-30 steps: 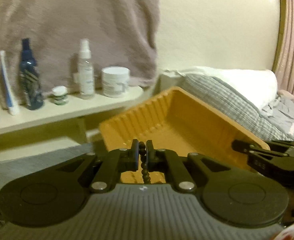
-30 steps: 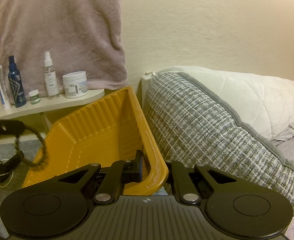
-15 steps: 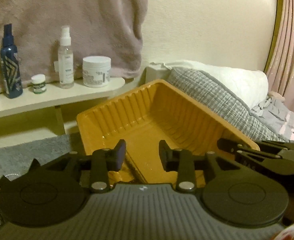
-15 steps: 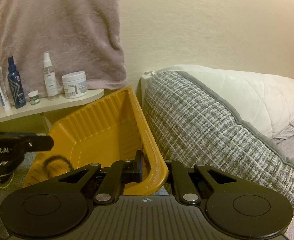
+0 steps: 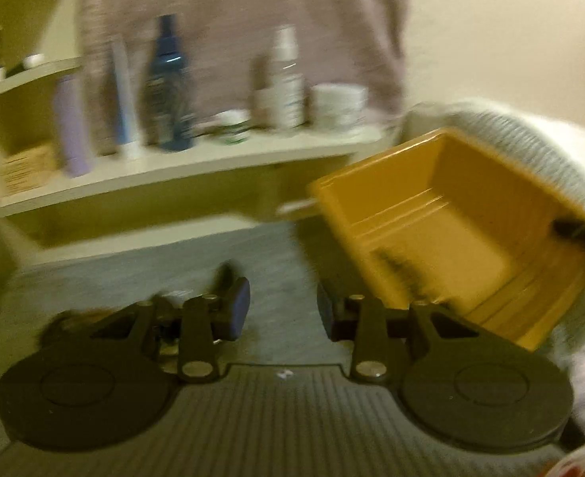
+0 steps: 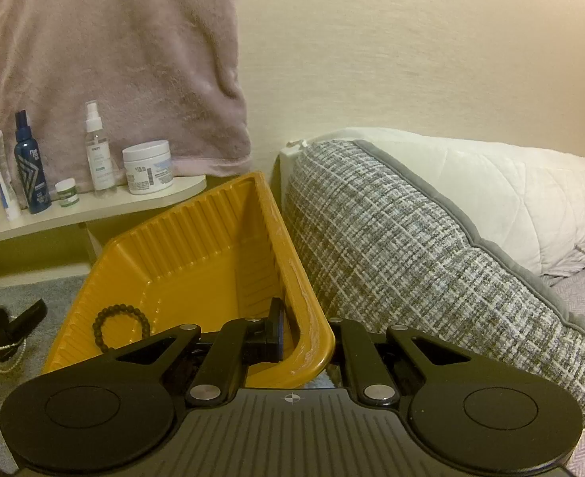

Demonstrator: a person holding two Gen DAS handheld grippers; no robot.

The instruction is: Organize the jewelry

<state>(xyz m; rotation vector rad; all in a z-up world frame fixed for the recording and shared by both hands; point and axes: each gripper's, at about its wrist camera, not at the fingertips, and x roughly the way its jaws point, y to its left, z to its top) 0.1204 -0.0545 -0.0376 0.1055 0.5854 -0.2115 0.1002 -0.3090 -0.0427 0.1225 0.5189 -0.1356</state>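
An orange tray [image 6: 197, 246] stands tilted against a grey woven cushion [image 6: 411, 246]. A dark beaded bracelet [image 6: 121, 324] lies inside it on the left. My right gripper [image 6: 306, 338] is shut on the tray's near corner rim. My left gripper [image 5: 282, 308] is open and empty over the grey carpet, left of the tray [image 5: 443, 214]; that view is blurred. A pile of jewelry with a pearl strand [image 6: 2, 353] lies on the carpet left of the tray, with the left gripper's finger [image 6: 28, 318] over it.
A low shelf [image 6: 93, 210] behind holds a blue spray bottle [image 6: 32, 167], a clear spray bottle [image 6: 99, 151], a white jar [image 6: 147, 167] and a small green jar [image 6: 66, 192]. A pink towel [image 6: 113, 59] hangs above. A white pillow [image 6: 491, 194] lies right.
My left gripper opened and let the beaded bracelet drop into the tray, then swung left and down toward the carpet. The right gripper kept its hold on the tray.
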